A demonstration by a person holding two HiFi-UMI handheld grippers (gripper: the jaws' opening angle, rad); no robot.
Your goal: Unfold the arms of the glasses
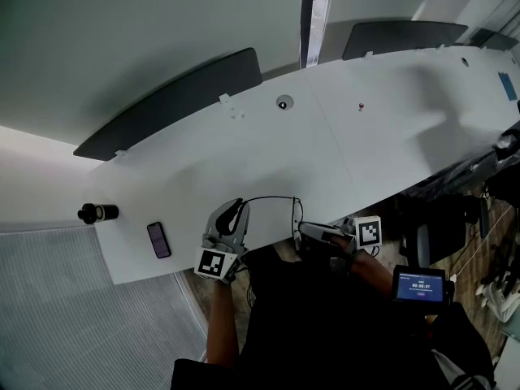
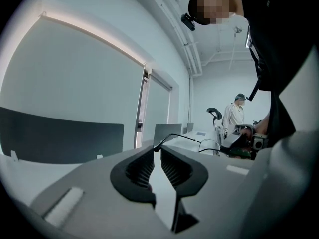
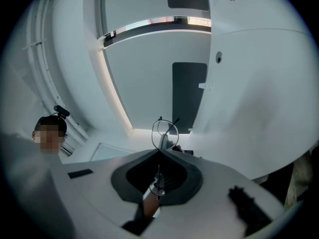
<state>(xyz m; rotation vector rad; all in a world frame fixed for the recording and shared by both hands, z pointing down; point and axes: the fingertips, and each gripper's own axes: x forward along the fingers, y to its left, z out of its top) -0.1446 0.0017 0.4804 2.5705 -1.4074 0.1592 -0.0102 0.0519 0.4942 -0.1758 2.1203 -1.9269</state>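
The glasses (image 3: 162, 133) are hanging in the air just off the near edge of the white table (image 1: 366, 153), between the two grippers. The right gripper (image 3: 159, 151) is clamping the thin frame near the bridge. One lens is showing beyond its tips, and the other is sitting back in the hollow of the jaws. One arm (image 2: 174, 136) is reaching out sideways from the frame to the left gripper (image 2: 157, 149), whose jaws are standing only narrowly apart. The arm's end is lying right at their tips, seemingly against one pad rather than squeezed by both. Whether the second arm is folded I cannot tell.

Judging from this, the first arm is looking close to fully swung out. To finish it well, the right gripper should be holding the frame steady while the left is guiding the arm's end gently around the hinge — never pulling along the wire, which would be bending it. A phone (image 1: 158, 240) is lying on the table, well apart to the left.
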